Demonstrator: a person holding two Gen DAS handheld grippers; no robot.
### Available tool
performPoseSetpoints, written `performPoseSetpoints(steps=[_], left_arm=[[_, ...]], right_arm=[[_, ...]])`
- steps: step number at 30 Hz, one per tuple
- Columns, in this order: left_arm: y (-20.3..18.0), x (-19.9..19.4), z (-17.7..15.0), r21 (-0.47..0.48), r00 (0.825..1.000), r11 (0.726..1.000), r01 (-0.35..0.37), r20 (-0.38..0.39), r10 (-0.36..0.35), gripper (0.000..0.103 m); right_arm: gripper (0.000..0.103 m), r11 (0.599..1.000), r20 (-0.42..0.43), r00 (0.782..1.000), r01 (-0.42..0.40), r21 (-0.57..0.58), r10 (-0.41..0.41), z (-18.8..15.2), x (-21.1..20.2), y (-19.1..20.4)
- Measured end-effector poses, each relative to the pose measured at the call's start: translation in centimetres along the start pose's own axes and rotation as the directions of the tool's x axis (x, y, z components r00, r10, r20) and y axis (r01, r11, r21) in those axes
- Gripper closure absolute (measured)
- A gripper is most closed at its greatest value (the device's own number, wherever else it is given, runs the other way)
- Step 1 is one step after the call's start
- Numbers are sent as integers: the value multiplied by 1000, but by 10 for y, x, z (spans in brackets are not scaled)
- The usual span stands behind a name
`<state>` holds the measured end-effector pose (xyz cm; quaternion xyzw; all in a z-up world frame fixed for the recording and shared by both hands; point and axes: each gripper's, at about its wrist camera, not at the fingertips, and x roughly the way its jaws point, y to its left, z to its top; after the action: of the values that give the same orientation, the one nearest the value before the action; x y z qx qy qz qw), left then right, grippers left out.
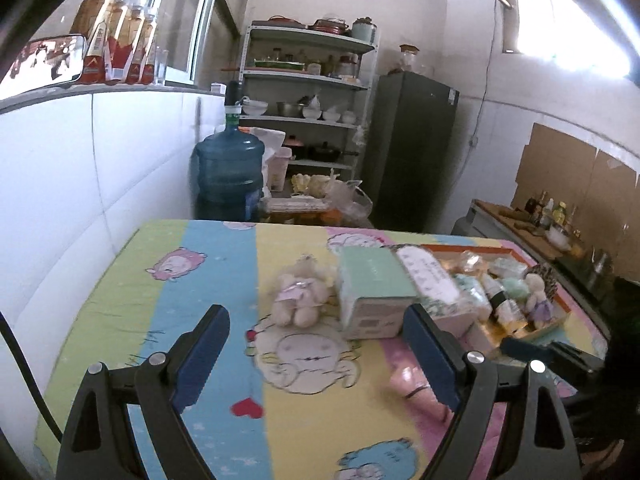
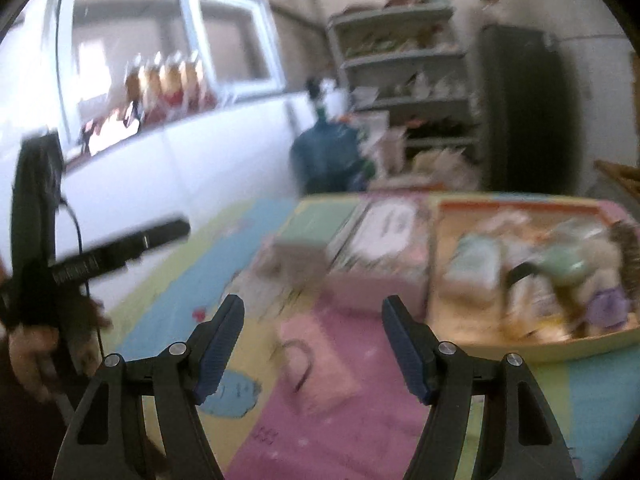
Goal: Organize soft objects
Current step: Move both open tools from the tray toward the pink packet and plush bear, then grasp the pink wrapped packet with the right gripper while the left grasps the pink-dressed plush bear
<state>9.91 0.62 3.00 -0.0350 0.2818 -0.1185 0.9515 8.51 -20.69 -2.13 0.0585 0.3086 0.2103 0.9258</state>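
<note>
A small cream plush bear (image 1: pixel 298 296) in a lilac dress sits on the cartoon-print tablecloth (image 1: pixel 120 292). Just short of the bear, my left gripper (image 1: pixel 316 344) stands open with nothing between its jaws. Right of the bear are a mint-green tissue box (image 1: pixel 372 292) and a white-and-pink tissue pack (image 1: pixel 436 280). Beyond them an orange-rimmed tray (image 1: pixel 468 247) holds several soft toys and packets. A pink soft pack (image 2: pixel 316 364) lies on the cloth under my open right gripper (image 2: pixel 314 312). The right wrist view is blurred.
A blue water jug (image 1: pixel 230 168), a metal shelf of dishes (image 1: pixel 308 100) and a dark fridge (image 1: pixel 412 148) stand behind the table. The white wall and a sill with bottles (image 1: pixel 116 32) close the left side. A hand (image 2: pixel 32 344) holds the left tool.
</note>
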Motion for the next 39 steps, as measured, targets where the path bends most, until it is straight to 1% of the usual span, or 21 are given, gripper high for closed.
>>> performPoseSetpoints(steps=[6, 10, 14, 15, 16, 17, 18, 20, 24, 27, 29, 31, 36, 38, 39], left_arm=[[22, 8, -5, 7, 998, 999, 37, -43, -36, 14], [33, 23, -3, 30, 994, 997, 72, -83, -69, 14], [42, 49, 1, 45, 982, 990, 132, -145, -125, 14], [43, 57, 3, 57, 978, 988, 142, -162, -132, 14], [43, 66, 5, 69, 976, 987, 144, -174, -130, 14], [43, 71, 7, 79, 975, 986, 144, -181, -128, 14], [43, 80, 10, 93, 973, 985, 145, -191, -125, 14], [41, 95, 16, 106, 970, 983, 152, -207, -128, 14], [40, 132, 24, 99, 954, 977, 189, -253, -159, 15], [35, 158, 26, 108, 944, 975, 196, -291, -158, 21], [33, 174, 27, 103, 938, 975, 197, -310, -156, 22], [33, 187, 27, 99, 932, 975, 199, -327, -158, 21], [37, 201, 23, 58, 908, 965, 255, -358, -219, 20], [39, 203, 19, 43, 901, 962, 270, -365, -236, 25], [40, 202, 19, 40, 903, 961, 272, -356, -240, 33]], right_arm=[[30, 999, -135, 991, 15, -50, -22, -11, 42, 1], [30, 998, -184, 982, 25, -62, -36, -16, 58, -1], [30, 997, -222, 974, 32, -68, -46, -20, 68, -1], [30, 997, -224, 973, 37, -72, -52, -19, 70, -1], [32, 996, -224, 973, 44, -75, -59, -19, 71, 0], [47, 996, -225, 972, 52, -77, -68, -18, 72, 0], [52, 995, -226, 971, 61, -80, -78, -18, 73, 1], [54, 994, -217, 972, 74, -85, -91, -18, 75, 3], [55, 993, -205, 974, 82, -90, -99, -20, 76, 7], [55, 996, -201, 977, 65, -54, -75, -20, 76, 1], [56, 997, -199, 978, 58, -42, -66, -19, 75, -1], [56, 998, -197, 978, 57, -40, -64, -19, 75, -1], [56, 998, -196, 979, 52, -33, -57, -19, 75, -1], [56, 999, -194, 980, 44, -21, -47, -19, 74, -2], [56, 999, -194, 980, 41, -18, -44, -19, 73, -2]])
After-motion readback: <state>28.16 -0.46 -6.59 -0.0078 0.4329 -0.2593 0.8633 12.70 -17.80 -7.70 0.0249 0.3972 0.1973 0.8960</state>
